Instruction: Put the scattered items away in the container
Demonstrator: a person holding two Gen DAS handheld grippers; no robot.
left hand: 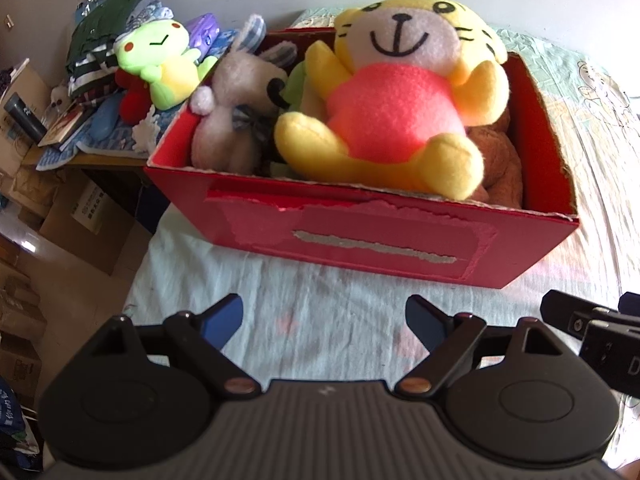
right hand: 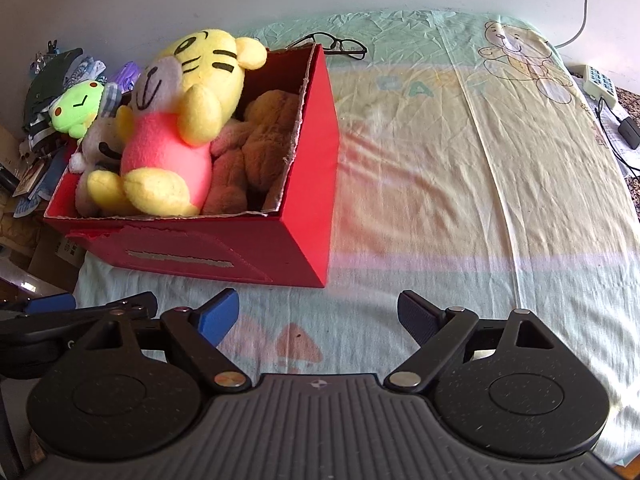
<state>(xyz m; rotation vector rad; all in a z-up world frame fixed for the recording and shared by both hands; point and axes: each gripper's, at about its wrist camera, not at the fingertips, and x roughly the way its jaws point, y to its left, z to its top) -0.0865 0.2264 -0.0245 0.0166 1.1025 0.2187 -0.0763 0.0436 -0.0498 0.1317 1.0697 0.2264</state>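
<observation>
A red cardboard box (left hand: 400,240) (right hand: 224,248) stands on the bed. In it lie a yellow tiger plush in a pink shirt (left hand: 392,108) (right hand: 168,148), a pale bunny plush (left hand: 232,120) (right hand: 94,140) and a brown bear plush (left hand: 500,160) (right hand: 260,140). My left gripper (left hand: 324,320) is open and empty, low over the sheet in front of the box. My right gripper (right hand: 318,316) is open and empty, in front of the box's right corner. Each gripper shows at the edge of the other's view.
A green frog plush (left hand: 164,64) (right hand: 78,108) sits on a cluttered side table (left hand: 100,148) behind the box's left end. Black glasses (right hand: 340,44) lie on the bed behind the box. A remote (right hand: 598,82) and cables are at the right edge. Cardboard boxes (left hand: 92,216) stand on the floor left.
</observation>
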